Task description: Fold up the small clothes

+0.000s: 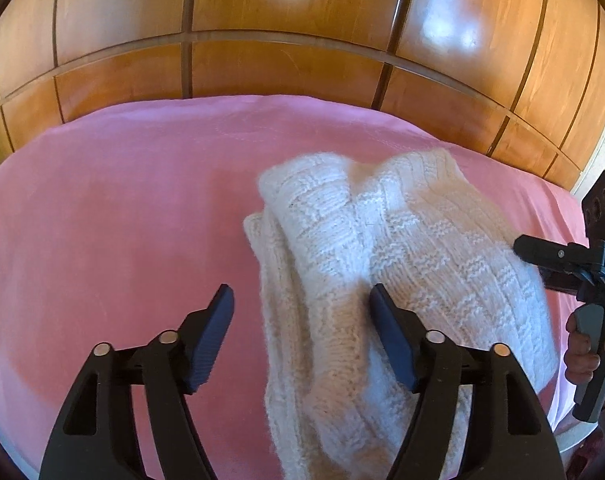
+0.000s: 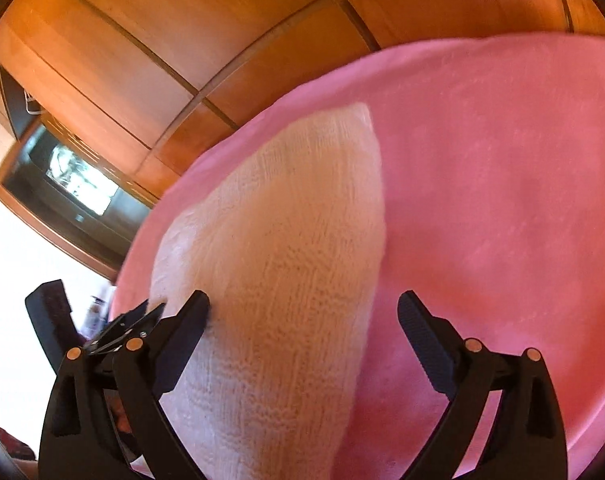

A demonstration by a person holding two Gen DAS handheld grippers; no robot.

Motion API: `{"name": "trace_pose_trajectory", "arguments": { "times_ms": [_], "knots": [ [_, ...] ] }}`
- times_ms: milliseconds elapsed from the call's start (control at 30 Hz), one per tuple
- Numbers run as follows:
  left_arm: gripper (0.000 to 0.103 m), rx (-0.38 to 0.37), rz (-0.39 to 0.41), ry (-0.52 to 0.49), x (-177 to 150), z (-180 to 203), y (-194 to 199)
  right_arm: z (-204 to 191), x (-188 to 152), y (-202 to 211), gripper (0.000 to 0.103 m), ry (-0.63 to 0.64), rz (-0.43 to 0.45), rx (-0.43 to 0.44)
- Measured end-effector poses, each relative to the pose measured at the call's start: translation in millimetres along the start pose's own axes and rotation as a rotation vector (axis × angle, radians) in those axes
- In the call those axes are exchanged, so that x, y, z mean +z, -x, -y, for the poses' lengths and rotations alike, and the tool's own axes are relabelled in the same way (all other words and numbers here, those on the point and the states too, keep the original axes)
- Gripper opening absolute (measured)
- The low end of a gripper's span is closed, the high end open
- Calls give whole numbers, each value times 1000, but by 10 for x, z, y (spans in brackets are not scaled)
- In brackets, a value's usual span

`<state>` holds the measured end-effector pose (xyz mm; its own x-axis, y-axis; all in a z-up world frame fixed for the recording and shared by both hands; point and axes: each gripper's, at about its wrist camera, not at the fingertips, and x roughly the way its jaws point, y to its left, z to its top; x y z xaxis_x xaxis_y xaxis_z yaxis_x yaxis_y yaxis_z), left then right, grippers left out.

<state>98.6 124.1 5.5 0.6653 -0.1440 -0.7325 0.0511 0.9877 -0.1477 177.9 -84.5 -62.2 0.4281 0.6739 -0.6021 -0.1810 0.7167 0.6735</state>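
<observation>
A cream knitted garment (image 1: 382, 264) lies bunched and partly folded on a pink blanket (image 1: 122, 208). My left gripper (image 1: 302, 300) is open, its jaws wide apart over the garment's left edge, holding nothing. My right gripper (image 2: 302, 304) is open too, with the garment (image 2: 286, 264) lying between its jaws; the left fingertip (image 2: 198, 304) touches the knit. The right gripper also shows in the left wrist view (image 1: 542, 252) at the garment's right edge, held by a hand.
The pink blanket (image 2: 502, 200) covers a bed. A wooden panelled wardrobe (image 1: 286, 40) stands close behind it. A dark television (image 2: 74, 176) in a wooden frame sits at the left of the right wrist view.
</observation>
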Motion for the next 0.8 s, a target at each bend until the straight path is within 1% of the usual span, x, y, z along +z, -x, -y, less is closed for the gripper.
{"name": "trace_pose_trajectory", "arguments": {
  "times_ms": [133, 167, 267, 467, 533, 633, 667, 733, 800],
  "knots": [
    [78, -30, -4, 15, 4, -60, -52, 57, -8, -27, 95, -22, -23, 48],
    [78, -48, -6, 20, 0, -92, -71, 72, -1, -46, 95, -28, -29, 60],
    [82, -84, -11, 47, -6, -145, -112, 76, 19, -78, 95, -32, -43, 82],
    [87, -162, -28, 93, -13, -271, -205, 61, 75, -183, 97, -33, -61, 105],
    [87, -212, -44, 127, -15, -336, -255, 69, 84, -230, 97, -41, -73, 124],
    [87, -318, -80, 201, -33, -454, -359, 79, 94, -275, 98, -45, -80, 135],
    [87, -364, -95, 232, -47, -503, -408, 69, 100, -298, 99, -46, -83, 140],
    [84, -417, -101, 267, -64, -562, -454, 63, 112, -341, 99, -49, -91, 152],
    [66, -481, -104, 272, -77, -568, -481, 44, 122, -378, 99, -48, -97, 157]
  ]
}}
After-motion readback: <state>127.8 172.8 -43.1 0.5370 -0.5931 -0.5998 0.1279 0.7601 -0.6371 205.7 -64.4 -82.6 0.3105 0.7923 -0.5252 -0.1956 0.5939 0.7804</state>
